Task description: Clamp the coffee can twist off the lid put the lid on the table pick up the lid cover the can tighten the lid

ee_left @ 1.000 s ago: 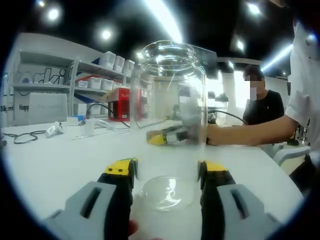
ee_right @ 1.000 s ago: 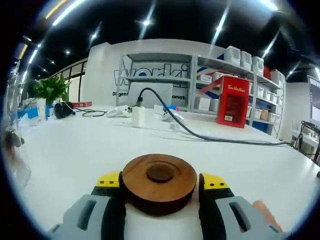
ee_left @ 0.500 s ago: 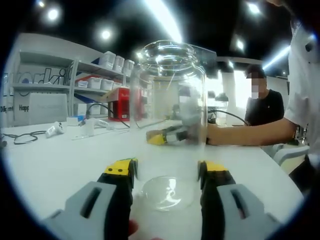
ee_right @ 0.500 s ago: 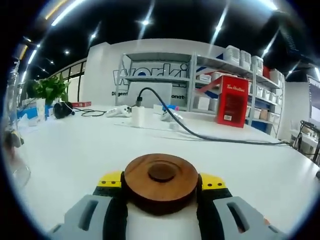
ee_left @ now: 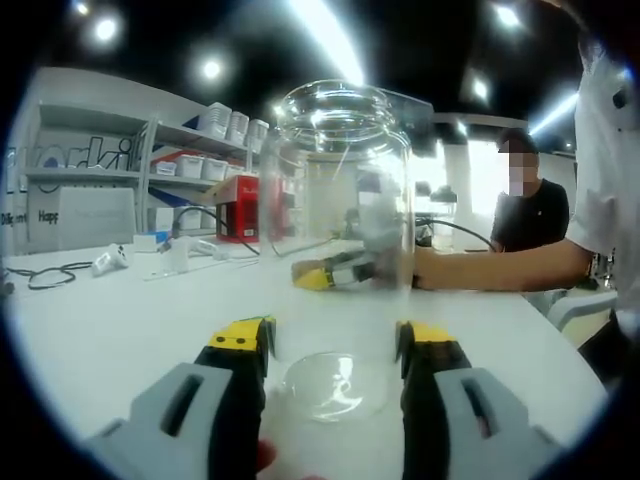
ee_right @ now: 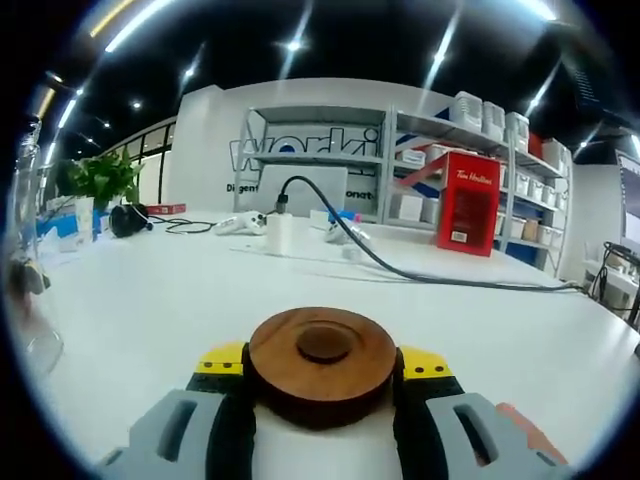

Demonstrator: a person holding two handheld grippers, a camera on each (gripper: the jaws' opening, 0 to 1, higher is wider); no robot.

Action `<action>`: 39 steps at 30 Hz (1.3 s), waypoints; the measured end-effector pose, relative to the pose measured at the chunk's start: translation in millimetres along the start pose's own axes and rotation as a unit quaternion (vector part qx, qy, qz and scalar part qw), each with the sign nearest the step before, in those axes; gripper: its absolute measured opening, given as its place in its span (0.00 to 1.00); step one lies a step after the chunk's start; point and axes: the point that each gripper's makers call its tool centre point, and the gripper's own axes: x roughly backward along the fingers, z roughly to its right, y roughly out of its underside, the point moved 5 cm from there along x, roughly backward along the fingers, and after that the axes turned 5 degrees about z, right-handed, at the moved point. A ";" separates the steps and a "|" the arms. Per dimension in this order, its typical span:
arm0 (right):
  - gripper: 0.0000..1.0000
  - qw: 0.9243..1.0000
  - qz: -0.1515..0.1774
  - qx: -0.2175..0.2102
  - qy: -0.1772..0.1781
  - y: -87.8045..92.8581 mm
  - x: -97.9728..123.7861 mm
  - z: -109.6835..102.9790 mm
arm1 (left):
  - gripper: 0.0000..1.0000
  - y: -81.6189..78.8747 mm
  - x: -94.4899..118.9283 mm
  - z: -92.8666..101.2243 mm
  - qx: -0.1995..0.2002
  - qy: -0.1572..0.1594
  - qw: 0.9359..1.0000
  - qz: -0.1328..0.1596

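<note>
1. This looks like a lab or workshop room in an office building: a long white bench [ee_right: 200, 290] runs through it under bright ceiling strip lights [ee_left: 330, 45].
2. Metal shelving [ee_right: 470, 170] along the wall holds white storage bins [ee_right: 465, 108] and a red box [ee_right: 462, 203].
3. Large lettering [ee_right: 300, 150] marks the white wall.
4. A black cable [ee_right: 400, 268], headphones [ee_right: 128, 218] and a potted plant [ee_right: 100, 178] lie about on the bench.

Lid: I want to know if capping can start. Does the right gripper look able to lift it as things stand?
Probably yes. The right gripper has its jaws against both sides of the wooden lid, which lies flat on the table; nothing sits on top of it.
</note>
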 end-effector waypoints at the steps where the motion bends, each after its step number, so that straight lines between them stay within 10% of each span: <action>1: 0.52 1.000 0.000 -0.001 -0.002 0.1 -0.6 -0.5 | 0.44 0.0 -0.1 0.0 0.000 0.000 1.000 0.000; 16: 0.59 0.998 0.043 -0.053 -0.016 -13.6 10.3 -1.8 | 0.44 0.1 -0.4 -0.4 -0.001 -0.002 1.000 0.001; 31: 0.58 0.998 0.064 -0.015 0.011 -36.9 52.1 -4.9 | 0.44 0.3 -0.4 -2.6 -0.001 -0.002 1.000 0.000; 39: 0.32 0.984 0.114 -0.133 0.021 -51.4 74.6 4.8 | 0.44 0.0 -0.7 -1.2 -0.001 -0.002 1.000 0.000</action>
